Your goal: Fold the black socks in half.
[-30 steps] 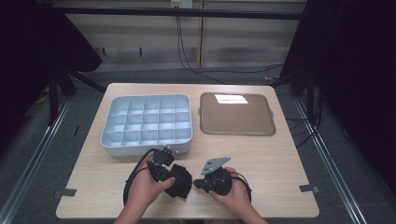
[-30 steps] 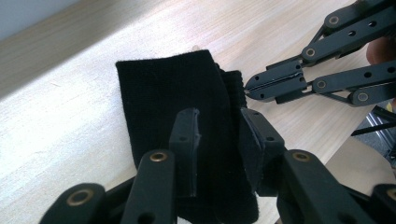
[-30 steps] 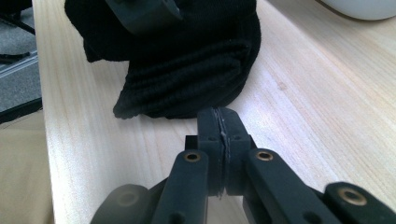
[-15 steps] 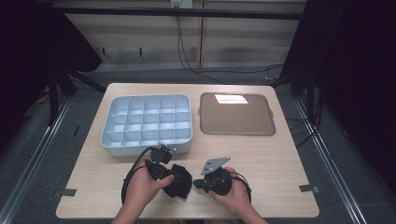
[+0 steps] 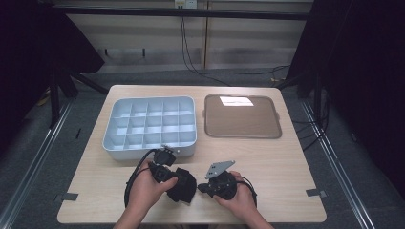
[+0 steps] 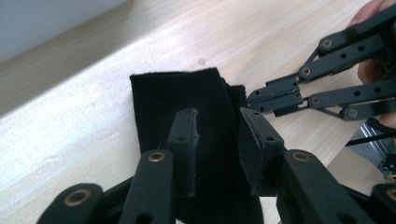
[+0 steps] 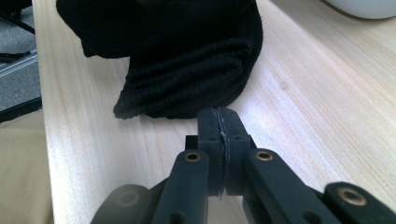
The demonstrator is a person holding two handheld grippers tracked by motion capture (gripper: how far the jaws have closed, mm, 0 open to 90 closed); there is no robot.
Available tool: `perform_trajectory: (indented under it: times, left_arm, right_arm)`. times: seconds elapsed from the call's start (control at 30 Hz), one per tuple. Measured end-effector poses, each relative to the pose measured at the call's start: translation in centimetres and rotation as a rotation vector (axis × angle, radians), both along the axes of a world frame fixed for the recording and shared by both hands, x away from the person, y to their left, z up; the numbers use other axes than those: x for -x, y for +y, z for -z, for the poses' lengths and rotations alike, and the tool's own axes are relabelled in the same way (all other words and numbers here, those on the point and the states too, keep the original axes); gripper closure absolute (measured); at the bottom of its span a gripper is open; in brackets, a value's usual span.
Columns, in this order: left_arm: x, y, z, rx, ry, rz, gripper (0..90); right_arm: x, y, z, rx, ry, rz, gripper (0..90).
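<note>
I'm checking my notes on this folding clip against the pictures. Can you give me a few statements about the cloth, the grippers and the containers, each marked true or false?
1. The left gripper has the black cloth between its jaws. True.
2. The right gripper has its jaws wide open. False: they are shut together, with nothing between them.
3. The compartment tray holds folded cloths. False: its compartments are empty.
4. The brown tray lies to the right of the compartment tray in the high view. True.
</note>
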State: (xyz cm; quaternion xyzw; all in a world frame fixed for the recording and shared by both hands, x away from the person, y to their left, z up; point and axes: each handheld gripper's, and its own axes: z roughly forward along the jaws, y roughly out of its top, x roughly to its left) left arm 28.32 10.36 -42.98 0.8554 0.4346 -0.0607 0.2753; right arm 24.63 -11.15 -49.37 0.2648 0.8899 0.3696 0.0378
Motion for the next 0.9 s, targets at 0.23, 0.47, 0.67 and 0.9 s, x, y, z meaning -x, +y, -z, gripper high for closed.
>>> perform_trajectory:
  times: [0.23, 0.47, 0.67, 0.9]
  left_arm:
    - [-0.3, 0.3, -0.5, -0.010, 0.003, -0.018, 67.6]
    - [-0.6, 1.4, -0.2, -0.024, -0.002, -0.038, 65.0]
    - [-0.8, 2.3, 0.3, -0.036, 0.006, -0.067, 61.6]
    - [-1.1, 3.0, 1.5, -0.050, 0.021, -0.074, 57.0]
  right_arm:
    - [0.0, 0.0, 0.0, -0.004, -0.003, -0.002, 89.1]
    - [0.0, 0.0, 0.0, -0.001, 0.000, -0.001, 89.0]
    - [0.0, -0.1, 0.0, -0.001, -0.003, -0.004, 89.0]
    - [0.0, 0.1, 0.0, -0.008, -0.004, -0.009, 89.0]
